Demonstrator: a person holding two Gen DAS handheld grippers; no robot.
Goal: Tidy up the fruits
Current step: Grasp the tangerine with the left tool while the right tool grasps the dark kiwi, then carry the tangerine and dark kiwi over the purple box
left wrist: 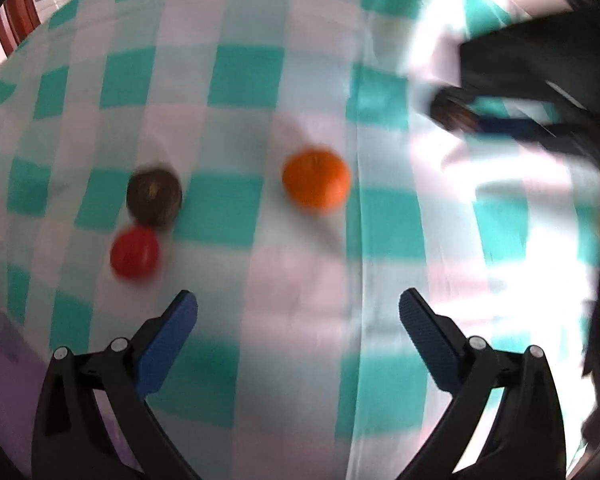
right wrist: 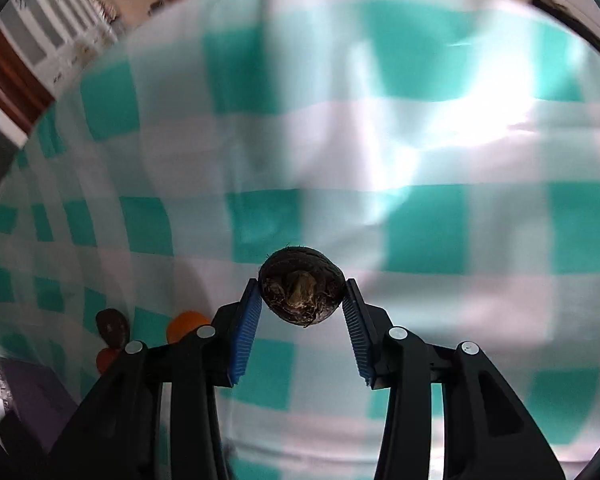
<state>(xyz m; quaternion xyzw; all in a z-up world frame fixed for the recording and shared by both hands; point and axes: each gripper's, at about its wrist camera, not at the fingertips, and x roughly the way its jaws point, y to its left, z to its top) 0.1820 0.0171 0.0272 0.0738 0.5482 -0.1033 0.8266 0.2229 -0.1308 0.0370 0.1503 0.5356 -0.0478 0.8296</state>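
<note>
In the left wrist view an orange mandarin [left wrist: 316, 181], a dark brown round fruit [left wrist: 154, 198] and a red fruit [left wrist: 134, 252] lie on the teal-and-white checked cloth [left wrist: 240, 80]. My left gripper [left wrist: 298, 308] is open and empty, held just short of them. In the right wrist view my right gripper [right wrist: 301, 292] is shut on a dark brown, fibrous round fruit [right wrist: 301, 296], held above the cloth [right wrist: 340, 140]. The same three fruits show small at lower left: brown [right wrist: 112, 326], orange [right wrist: 184, 326], red [right wrist: 106, 358]. The right gripper shows blurred in the left view [left wrist: 500, 120].
A purple surface [left wrist: 4, 380] lies at the lower left of the left wrist view, and also in the right wrist view [right wrist: 32, 396]. White cabinets and a brown door frame [right wrist: 16, 76] stand beyond the table's far edge.
</note>
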